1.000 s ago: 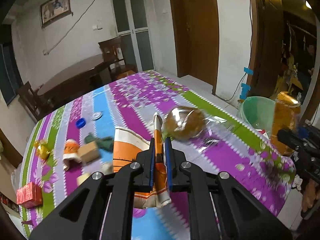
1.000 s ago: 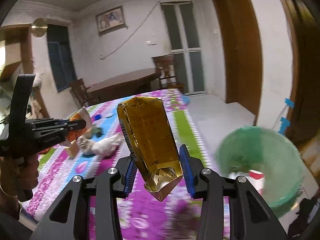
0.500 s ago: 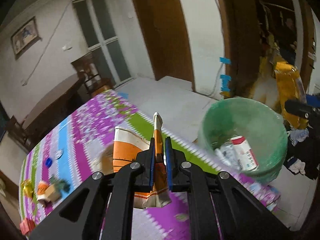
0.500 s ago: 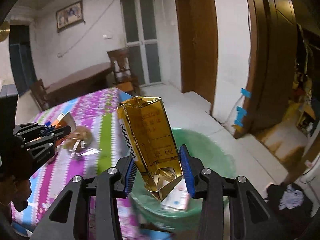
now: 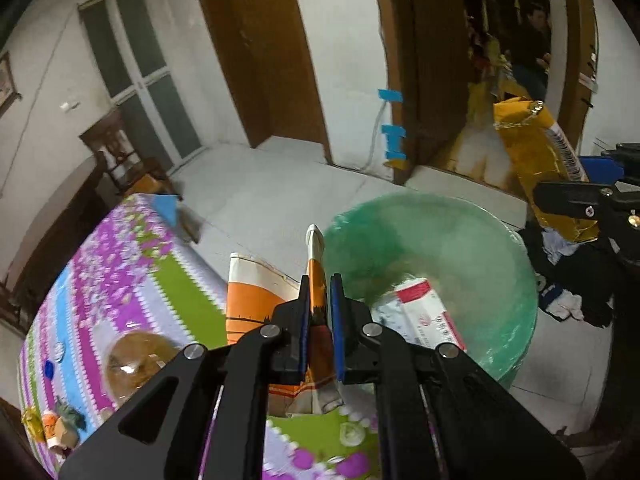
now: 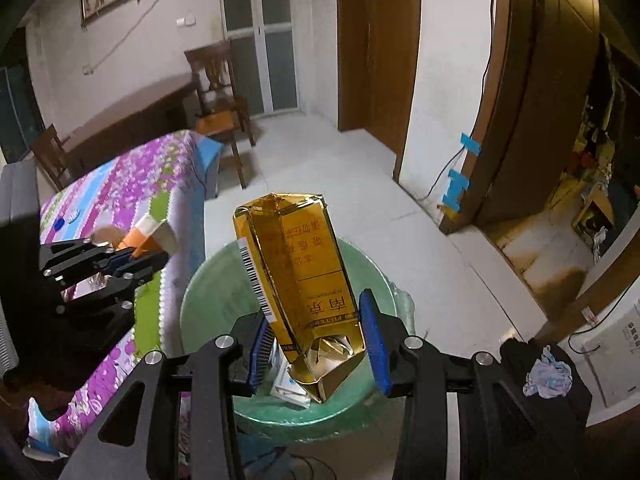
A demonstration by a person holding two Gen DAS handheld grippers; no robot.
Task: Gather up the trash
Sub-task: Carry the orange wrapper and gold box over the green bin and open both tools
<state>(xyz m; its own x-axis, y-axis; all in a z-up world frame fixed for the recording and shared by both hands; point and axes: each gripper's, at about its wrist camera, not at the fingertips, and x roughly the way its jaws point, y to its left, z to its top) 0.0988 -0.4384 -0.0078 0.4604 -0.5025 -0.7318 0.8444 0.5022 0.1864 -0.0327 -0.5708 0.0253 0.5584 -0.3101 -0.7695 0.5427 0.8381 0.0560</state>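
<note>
Right wrist view: a crumpled gold foil carton is being pinched by the right gripper over the translucent green plastic bin — the left gripper is being clamped on a flattened orange-and-white paper carton at the bin's rim beside the table's edge, so it is risking being dropped outside.

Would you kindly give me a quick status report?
Left gripper shut on orange wrapper. Right gripper shut on gold carton, over green bin. Nothing in the way.

Crumpled gold carton hangs upright above green bin; orange-white wrapper beside its rim.
</note>
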